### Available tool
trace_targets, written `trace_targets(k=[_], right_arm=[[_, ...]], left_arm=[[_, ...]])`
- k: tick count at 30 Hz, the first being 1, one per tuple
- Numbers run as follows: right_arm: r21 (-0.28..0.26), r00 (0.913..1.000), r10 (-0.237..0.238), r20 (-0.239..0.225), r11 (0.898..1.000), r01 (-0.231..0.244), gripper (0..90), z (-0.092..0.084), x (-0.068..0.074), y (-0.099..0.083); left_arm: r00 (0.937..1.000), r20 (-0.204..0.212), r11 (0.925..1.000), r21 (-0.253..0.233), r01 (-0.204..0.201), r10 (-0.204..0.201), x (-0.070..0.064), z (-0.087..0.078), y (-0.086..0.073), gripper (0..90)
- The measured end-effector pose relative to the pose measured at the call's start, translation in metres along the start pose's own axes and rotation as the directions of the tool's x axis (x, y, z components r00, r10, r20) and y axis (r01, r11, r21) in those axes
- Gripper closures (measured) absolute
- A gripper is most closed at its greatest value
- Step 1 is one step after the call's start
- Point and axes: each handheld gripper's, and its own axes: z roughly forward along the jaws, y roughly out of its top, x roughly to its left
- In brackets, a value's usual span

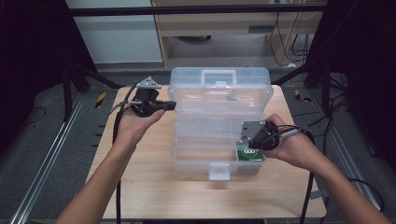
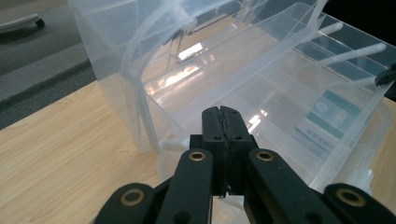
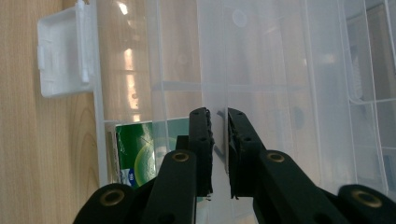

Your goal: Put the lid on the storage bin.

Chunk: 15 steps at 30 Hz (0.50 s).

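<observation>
A person is standing at a wooden table working a clear plastic organiser box, which is lying open mid-table with its long axis running left to right and its tiers stepping down toward the person. The right gripper is the nearer tool, its jaws pinching a thin clear tray wall at the box's near right corner, just above a green packet. The left gripper, jaws pressed together on nothing, is hovering beside the box's left end.
</observation>
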Motion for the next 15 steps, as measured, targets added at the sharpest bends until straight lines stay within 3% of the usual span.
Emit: trace_targets(k=[15], right_arm=[[-0.003,1.0,-0.003,0.0,1.0,0.003,81.2,0.001,0.007,-0.001]], left_arm=[[0.9982,0.019,0.9984,-0.006,0.057,-0.057,0.012,0.003,0.006,90.0]])
